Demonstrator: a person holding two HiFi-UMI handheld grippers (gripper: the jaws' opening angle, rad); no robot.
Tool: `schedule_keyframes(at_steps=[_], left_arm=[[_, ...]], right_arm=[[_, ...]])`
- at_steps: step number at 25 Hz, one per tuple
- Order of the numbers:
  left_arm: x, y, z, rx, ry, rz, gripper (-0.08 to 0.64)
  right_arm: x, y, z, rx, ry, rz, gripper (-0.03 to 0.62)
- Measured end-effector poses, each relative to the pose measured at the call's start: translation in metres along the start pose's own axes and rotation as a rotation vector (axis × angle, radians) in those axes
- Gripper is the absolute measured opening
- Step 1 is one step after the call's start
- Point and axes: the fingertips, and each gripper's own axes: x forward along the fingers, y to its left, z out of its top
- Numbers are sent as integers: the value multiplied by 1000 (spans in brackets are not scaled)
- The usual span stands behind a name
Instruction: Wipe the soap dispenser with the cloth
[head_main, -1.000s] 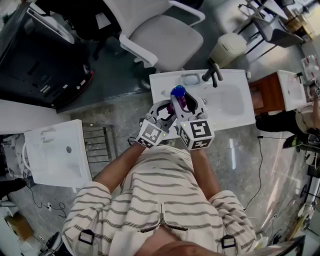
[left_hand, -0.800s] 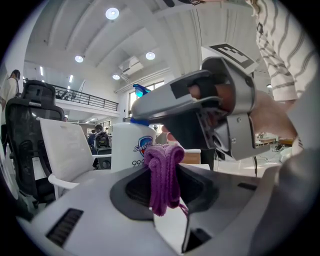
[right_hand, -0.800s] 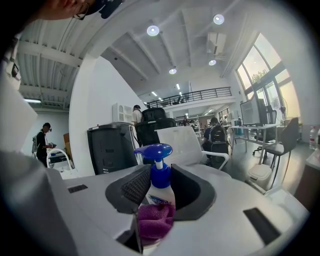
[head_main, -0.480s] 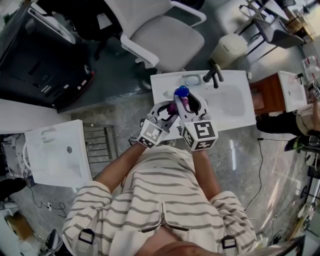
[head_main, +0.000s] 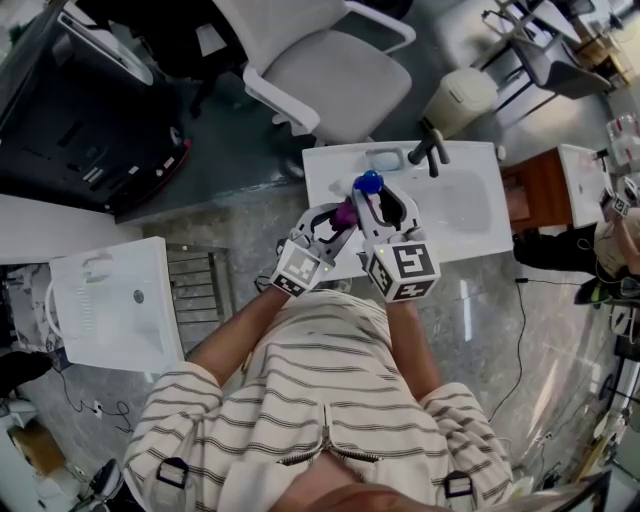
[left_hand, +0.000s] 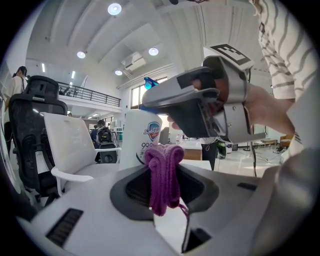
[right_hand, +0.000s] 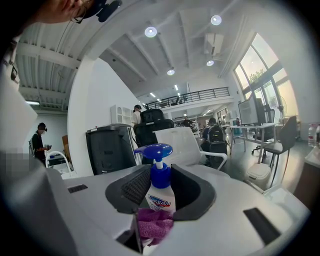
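In the head view both grippers meet over the left part of a white sink (head_main: 470, 215). My right gripper (head_main: 383, 200) is shut on the soap dispenser (head_main: 368, 183), a white bottle with a blue pump, held upright above the sink. In the right gripper view the soap dispenser (right_hand: 160, 192) stands between the jaws of the right gripper (right_hand: 160, 187). My left gripper (head_main: 336, 220) is shut on a bunched purple cloth (head_main: 345, 213), which lies against the bottle's side. The left gripper view shows the cloth (left_hand: 163, 175) pinched in the left gripper (left_hand: 164, 165), with the white bottle (left_hand: 141, 139) right behind it.
A dark faucet (head_main: 428, 150) stands at the sink's back edge. Behind the sink are a white office chair (head_main: 330, 70) and a cream bin (head_main: 458, 98). A second white basin (head_main: 110, 305) lies on the floor at the left, and a black cabinet (head_main: 80, 120) is beyond it.
The cloth in the left gripper has slid slightly to the left along the bottle. The right gripper and the dispenser have stayed where they were.
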Motion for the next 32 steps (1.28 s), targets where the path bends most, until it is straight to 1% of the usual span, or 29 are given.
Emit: schedule_keyframes(at_steps=[7,20,25,32], left_arm=[[-7,1,-1,-10,2,9,120],[-22,12,14,-46,-41,53,120],[-29,18,21,-87,-72,79,120],[-37,26,26,-114,-98,112,120]], right_arm=[[-1,-1,-2,6,2,-3,132],[3,-5,-4,16,3,-2,132],[3,-7,-4,25,-3,-5,132],[1,-10,-3,19,-6,-3,132]])
